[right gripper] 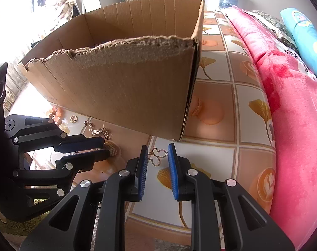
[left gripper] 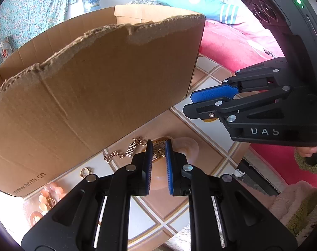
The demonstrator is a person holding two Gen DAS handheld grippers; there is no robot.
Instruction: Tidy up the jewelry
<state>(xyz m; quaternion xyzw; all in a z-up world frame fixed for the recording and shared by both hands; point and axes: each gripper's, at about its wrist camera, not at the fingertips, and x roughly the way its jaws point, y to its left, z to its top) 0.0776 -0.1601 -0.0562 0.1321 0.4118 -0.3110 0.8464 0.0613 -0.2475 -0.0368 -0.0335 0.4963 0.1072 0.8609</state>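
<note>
An open cardboard box point(left gripper: 91, 79) with a torn front rim stands on the tiled surface; it also shows in the right wrist view point(right gripper: 125, 87). My left gripper point(left gripper: 158, 146) is open, its fingers either side of a round gold filigree pendant point(left gripper: 159, 153). My right gripper point(right gripper: 157, 152) is open around a gold butterfly-shaped pendant point(right gripper: 157, 155) lying on the tiles. A gold chain with a bar charm point(left gripper: 125, 152) lies by the box front, also in the right wrist view point(right gripper: 97, 130). A gold ring point(left gripper: 86, 171) and peach beads point(left gripper: 50, 196) lie further left.
The right gripper point(left gripper: 202, 104) shows from the side in the left wrist view, close to the box corner. A pink blanket point(right gripper: 294, 115) and teal pillow point(right gripper: 304, 31) lie along the right. The patterned tile surface point(right gripper: 231, 108) extends right of the box.
</note>
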